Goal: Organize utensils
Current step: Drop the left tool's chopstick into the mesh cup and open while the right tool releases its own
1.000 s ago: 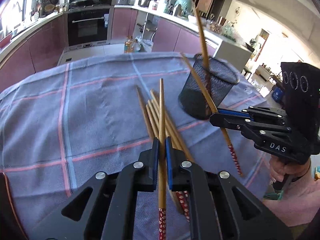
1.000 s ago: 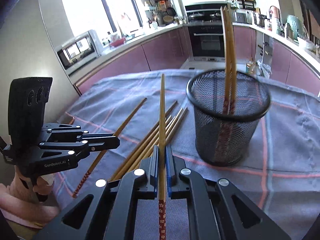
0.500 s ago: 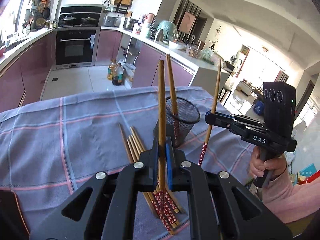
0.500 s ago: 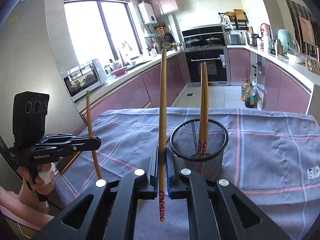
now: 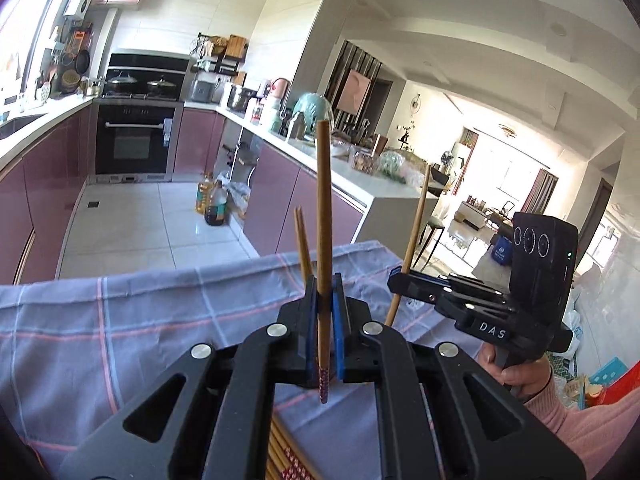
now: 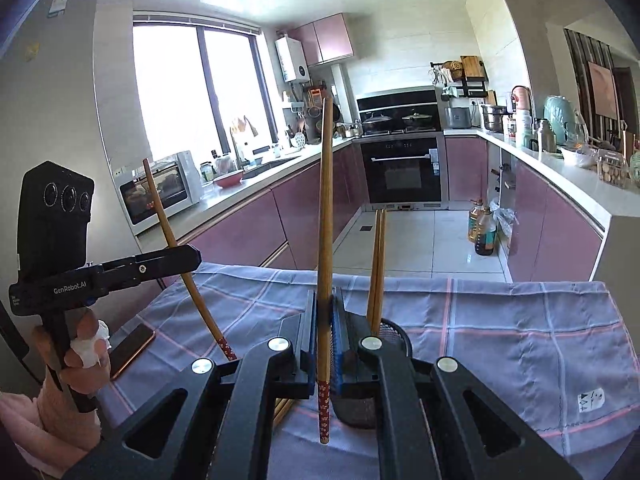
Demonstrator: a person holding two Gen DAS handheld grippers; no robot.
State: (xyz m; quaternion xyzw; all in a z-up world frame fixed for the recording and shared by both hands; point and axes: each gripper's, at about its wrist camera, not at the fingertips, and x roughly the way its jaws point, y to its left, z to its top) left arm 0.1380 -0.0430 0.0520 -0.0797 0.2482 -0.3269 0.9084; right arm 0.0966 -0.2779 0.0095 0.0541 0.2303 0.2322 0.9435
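Since a second earlier both grippers had risen off the cloth, each carrying its chopstick from flat to upright. The left gripper (image 5: 324,300) was clamped tight on a chopstick (image 5: 323,216), patterned end hanging below the fingers. The right gripper (image 6: 325,312) pinched another chopstick (image 6: 326,208) the same way.

Just beyond the right fingers, partly hidden by them, stood the black mesh holder (image 6: 394,330) with two chopsticks (image 6: 377,264) upright inside. More loose chopsticks (image 5: 286,458) lay beneath the left gripper's fingers. A phone (image 6: 130,350) lay left of the right fingers, near the hand (image 6: 82,354) holding the left gripper.

A grey checked tablecloth (image 6: 520,332) covered the table; behind were purple kitchen cabinets (image 6: 248,232) and a built-in oven (image 6: 404,172).
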